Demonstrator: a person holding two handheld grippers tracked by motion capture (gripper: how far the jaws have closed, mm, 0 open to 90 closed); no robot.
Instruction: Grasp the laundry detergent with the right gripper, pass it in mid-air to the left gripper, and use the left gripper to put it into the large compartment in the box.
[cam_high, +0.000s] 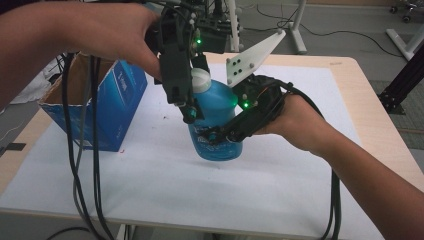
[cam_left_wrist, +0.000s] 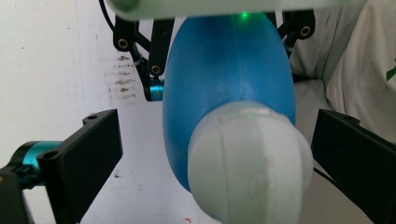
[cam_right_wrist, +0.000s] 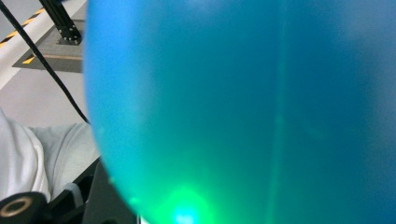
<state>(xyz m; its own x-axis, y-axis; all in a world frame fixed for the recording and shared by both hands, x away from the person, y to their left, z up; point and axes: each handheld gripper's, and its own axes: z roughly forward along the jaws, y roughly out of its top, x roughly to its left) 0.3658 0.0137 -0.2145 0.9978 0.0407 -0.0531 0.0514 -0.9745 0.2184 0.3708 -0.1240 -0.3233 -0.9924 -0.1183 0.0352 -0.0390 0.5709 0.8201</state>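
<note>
The right hand-held gripper (cam_high: 220, 134) comes in from the desk's right side and has its jaws closed around the lower body of the blue bottle (cam_high: 216, 120), at the label; the person's right hand (cam_high: 295, 120) is wrapped around its rear. The right gripper view looks at the bottle wall (cam_right_wrist: 243, 102) from so near that it is one blurred blue-green surface with a green light reflected low down, and a bit of one black jaw shows at the lower left (how far the jaws stand apart cannot be read there).

The left hand-held gripper (cam_high: 189, 111) hangs from above, held by the left hand (cam_high: 117, 32), pointing down beside the bottle's neck. The left gripper view shows what the high view cannot: its two black jaws stand wide apart on either side of the white cap (cam_left_wrist: 250, 161), touching neither cap nor bottle (cam_left_wrist: 224, 79), with the right hand-held gripper's linkage (cam_left_wrist: 140, 51) behind the bottle.

The bottle stands upright near the middle of the desk (cam_high: 360, 100), on the white sheet (cam_high: 150, 175) that covers most of it. An open blue cardboard box (cam_high: 117, 100) sits toward the left edge, well apart from the bottle, and black cables (cam_high: 82, 165) trail over the near-left edge
</note>
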